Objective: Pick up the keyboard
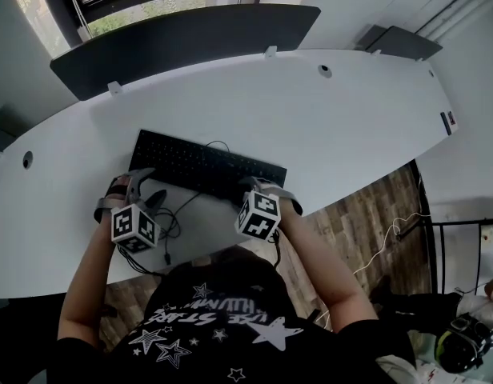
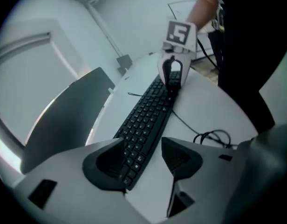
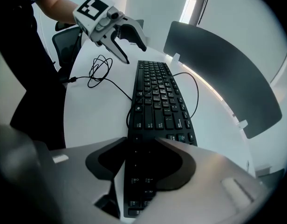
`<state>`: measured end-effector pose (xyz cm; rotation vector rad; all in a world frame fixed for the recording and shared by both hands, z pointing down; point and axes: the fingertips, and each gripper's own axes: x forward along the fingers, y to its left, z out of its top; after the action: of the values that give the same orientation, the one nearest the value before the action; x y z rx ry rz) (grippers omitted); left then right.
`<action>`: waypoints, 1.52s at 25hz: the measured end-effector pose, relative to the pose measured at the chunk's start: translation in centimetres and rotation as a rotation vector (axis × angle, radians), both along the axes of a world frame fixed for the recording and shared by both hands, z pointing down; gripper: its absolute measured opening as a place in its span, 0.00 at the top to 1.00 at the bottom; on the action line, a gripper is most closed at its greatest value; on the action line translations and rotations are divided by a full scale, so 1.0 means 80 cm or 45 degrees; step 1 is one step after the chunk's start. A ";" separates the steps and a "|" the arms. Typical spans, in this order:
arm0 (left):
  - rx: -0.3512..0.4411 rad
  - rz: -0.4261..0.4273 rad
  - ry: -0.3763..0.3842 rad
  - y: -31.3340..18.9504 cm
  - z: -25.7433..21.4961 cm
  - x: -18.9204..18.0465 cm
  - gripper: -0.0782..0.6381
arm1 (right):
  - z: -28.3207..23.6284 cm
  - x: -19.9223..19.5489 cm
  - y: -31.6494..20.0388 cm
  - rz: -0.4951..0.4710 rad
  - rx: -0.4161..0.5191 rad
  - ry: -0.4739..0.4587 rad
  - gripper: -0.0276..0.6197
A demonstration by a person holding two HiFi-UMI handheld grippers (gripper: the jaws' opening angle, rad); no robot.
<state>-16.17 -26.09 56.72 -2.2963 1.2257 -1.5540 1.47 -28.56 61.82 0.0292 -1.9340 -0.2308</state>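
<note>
Keyboard (image 1: 202,165): black, slim, corded, on white desk (image 1: 350,118).

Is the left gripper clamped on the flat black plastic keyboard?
No, the left gripper has its fingers wide apart around the keyboard end.

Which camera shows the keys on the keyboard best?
The right gripper view: the keyboard runs close up the middle of the picture, and its rows of keys stand out clearly. The head view shows it small, from above. The left gripper view shows it slanted, darker and further away.

Shirt lettering (image 1: 210,317), none clearly readable
</note>
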 end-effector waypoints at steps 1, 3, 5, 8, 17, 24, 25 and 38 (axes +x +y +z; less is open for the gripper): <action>0.004 0.047 -0.094 -0.005 0.011 -0.003 0.55 | -0.001 0.000 0.000 0.003 -0.019 -0.002 0.68; -0.002 0.127 -0.239 -0.012 0.032 -0.007 0.54 | -0.003 0.000 0.001 0.006 -0.057 -0.007 0.68; -0.006 0.181 -0.327 -0.018 0.044 -0.005 0.53 | -0.005 0.001 0.002 0.002 -0.080 -0.009 0.68; 0.024 0.189 -0.351 -0.027 0.049 0.000 0.53 | -0.007 0.000 0.003 -0.010 -0.084 -0.018 0.68; 0.030 0.101 -0.272 -0.032 0.052 0.002 0.53 | -0.007 0.001 -0.025 0.054 0.187 -0.104 0.35; 0.036 0.101 -0.270 -0.032 0.054 0.002 0.53 | 0.010 -0.001 -0.054 0.126 -0.015 -0.040 0.07; 0.038 0.102 -0.274 -0.032 0.054 0.003 0.53 | 0.013 -0.002 -0.054 0.112 -0.040 -0.004 0.07; 0.029 0.075 -0.271 -0.032 0.055 0.002 0.53 | 0.022 -0.013 -0.053 0.011 -0.251 0.179 0.07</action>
<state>-15.98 -28.65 61.08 -2.0687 1.1068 -1.7024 0.42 -32.80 63.58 -0.1067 -1.8083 -0.0341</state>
